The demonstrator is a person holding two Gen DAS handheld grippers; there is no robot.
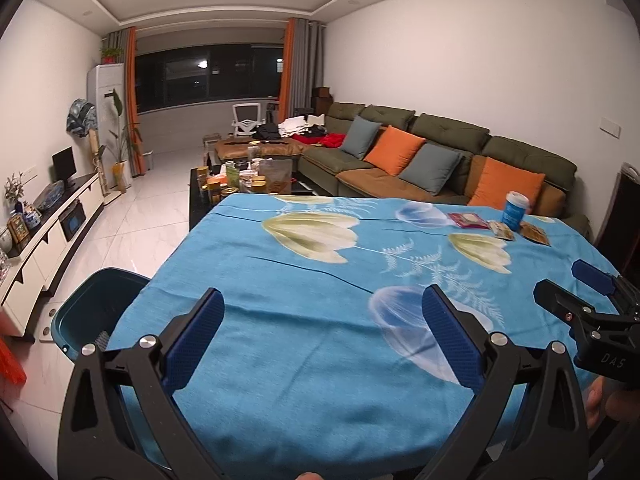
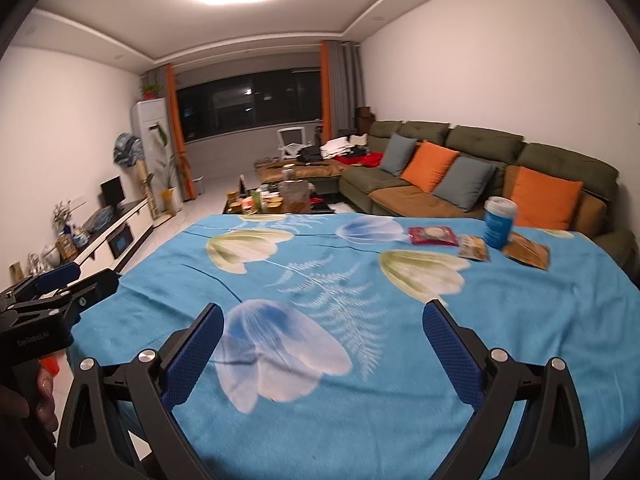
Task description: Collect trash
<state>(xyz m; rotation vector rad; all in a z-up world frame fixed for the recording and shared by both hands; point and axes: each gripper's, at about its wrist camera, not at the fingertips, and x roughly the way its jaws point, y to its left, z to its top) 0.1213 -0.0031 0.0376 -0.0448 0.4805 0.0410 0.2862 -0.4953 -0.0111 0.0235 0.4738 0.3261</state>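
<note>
A blue paper cup (image 1: 515, 209) (image 2: 498, 222) stands at the far right of the table with its blue flowered cloth (image 1: 304, 280) (image 2: 320, 280). Beside it lie a red wrapper (image 1: 467, 220) (image 2: 433, 236), a small snack packet (image 1: 502, 231) (image 2: 474, 247) and a brown packet (image 1: 535, 234) (image 2: 527, 254). A teal bin (image 1: 94, 312) stands on the floor at the table's left edge. My left gripper (image 1: 322, 332) is open and empty over the near cloth. My right gripper (image 2: 322, 340) is open and empty, well short of the trash.
A green sofa (image 1: 440, 152) with orange and grey cushions runs behind the table. A cluttered dark coffee table (image 1: 240, 184) stands beyond the far edge. A white TV cabinet (image 1: 48, 240) lines the left wall. White tiled floor lies to the left.
</note>
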